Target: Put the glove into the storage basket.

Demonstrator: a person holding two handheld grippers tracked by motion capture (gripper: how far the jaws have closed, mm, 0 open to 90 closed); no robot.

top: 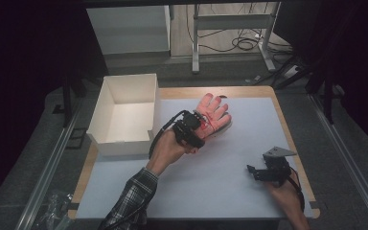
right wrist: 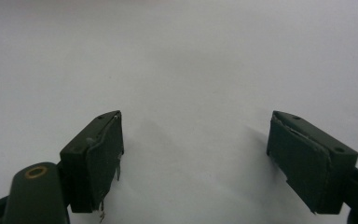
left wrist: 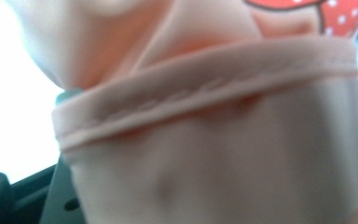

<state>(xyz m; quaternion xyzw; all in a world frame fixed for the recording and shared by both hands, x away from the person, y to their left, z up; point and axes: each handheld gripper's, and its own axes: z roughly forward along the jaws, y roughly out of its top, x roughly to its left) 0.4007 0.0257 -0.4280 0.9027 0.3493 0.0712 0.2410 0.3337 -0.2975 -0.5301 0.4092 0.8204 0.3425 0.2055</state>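
Pinching glove cuff in left gripper beside box; boxing likely left; right gripper fingers spread, idle.

The left gripper is held near the centre of the high view, its forearm, in a plaid sleeve, reaching up from six o'clock toward one o'clock. Its jaws are seen clamped on peach fabric, which is pressed close against the lens in the left gripper view. The right gripper is kept low at four o'clock, pointed toward nine o'clock. Its jaws are spread wide apart in the right gripper view, with nothing held between them.
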